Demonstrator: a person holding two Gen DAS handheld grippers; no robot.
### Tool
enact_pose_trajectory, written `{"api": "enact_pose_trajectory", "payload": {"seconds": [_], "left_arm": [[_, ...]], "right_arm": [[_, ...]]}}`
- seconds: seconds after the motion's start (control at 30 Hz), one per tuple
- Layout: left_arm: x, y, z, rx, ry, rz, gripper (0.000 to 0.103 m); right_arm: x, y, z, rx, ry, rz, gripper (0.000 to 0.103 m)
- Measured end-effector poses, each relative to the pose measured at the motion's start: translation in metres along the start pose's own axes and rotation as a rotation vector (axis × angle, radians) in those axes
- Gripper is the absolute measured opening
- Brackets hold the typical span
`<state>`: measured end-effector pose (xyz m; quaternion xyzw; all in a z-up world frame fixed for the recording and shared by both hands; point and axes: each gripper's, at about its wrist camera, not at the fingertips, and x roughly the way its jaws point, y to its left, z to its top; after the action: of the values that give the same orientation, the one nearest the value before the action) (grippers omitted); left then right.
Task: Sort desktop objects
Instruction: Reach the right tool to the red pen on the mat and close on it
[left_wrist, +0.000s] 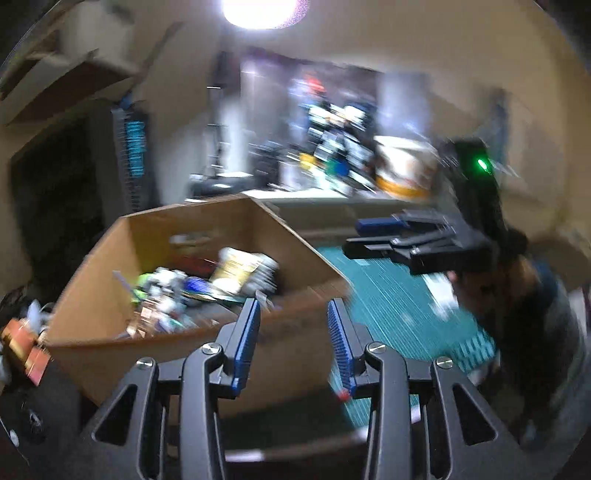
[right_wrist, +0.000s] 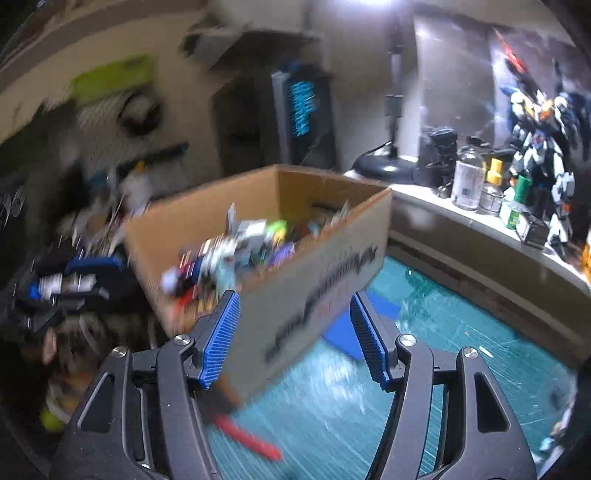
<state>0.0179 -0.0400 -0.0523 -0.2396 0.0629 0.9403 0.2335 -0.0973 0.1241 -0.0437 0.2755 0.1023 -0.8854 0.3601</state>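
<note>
- Blue-padded fingers of the left gripper (left_wrist: 293, 310) are seen nearest the lens, parted to a moderate gap with nothing between them; they are aimed at the near wall of the cardboard box (left_wrist: 207, 332).
- To the left of the box, a heap of small clutter (left_wrist: 26, 339) is noted beside the box's corner; its items cannot be told apart through the blur.
- Inside the box, mixed small items (left_wrist: 207, 284) are seen already collected; the box is judged to be the sorting destination.
- Right of the box, the green cutting mat (left_wrist: 399, 306) on the table is seen largely bare in the left wrist view.
- Further right, the right gripper (right_wrist: 295, 306) is recorded with fingers spread fairly wide and empty, pointed at the printed side of the box.
- Below it on the mat, a red item (right_wrist: 251, 437) is seen just beside the box's base, and a blue flat piece (right_wrist: 380, 306) lies against the box behind the right finger.
- On the shelf at far right, bottles (right_wrist: 467, 181) and a model robot figure (right_wrist: 543, 162) are noted, well apart from the work.
- Judgement: the next pick is best taken from the mat. Motion should be slowed until the blur clears, the fingers lowered astride the red item, and the box wall kept clear of the pads.
</note>
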Motion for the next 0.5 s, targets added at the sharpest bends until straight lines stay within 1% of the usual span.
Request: {"api": "enact_pose_trajectory", "payload": {"seconds": [0.07,0.13,0.2,0.27,0.33,0.4,0.43,0.5], "left_arm": [[0.004,-0.013,-0.017,0.068,0.035,-0.07,0.038],[0.015,-0.014,-0.031,0.076,0.078,-0.136,0.038],[0.027,-0.011,-0.044,0.086,0.106,-0.198,0.038],[0.039,-0.009,-0.052,0.116,0.141,-0.238,0.038],[0.047,-0.01,-0.057,0.168,0.17,-0.285,0.038],[0.055,-0.01,-0.062,0.205,0.203,-0.362,0.038],[0.059,-0.011,-0.063,0.219,0.221,-0.379,0.038],[0.069,-0.013,-0.066,0.262,0.255,-0.387,0.038]], "right_arm": [[0.0,0.007,-0.022,-0.08,0.062,0.047,0.058],[0.001,0.014,-0.044,-0.158,0.124,0.094,0.05],[0.012,0.02,-0.059,-0.203,0.186,0.118,0.041],[0.024,0.024,-0.071,-0.239,0.241,0.135,0.041],[0.031,0.023,-0.076,-0.252,0.269,0.154,0.041],[0.038,0.023,-0.079,-0.262,0.293,0.179,0.041],[0.04,0.021,-0.081,-0.261,0.301,0.192,0.041],[0.046,0.02,-0.085,-0.262,0.328,0.204,0.04]]}}
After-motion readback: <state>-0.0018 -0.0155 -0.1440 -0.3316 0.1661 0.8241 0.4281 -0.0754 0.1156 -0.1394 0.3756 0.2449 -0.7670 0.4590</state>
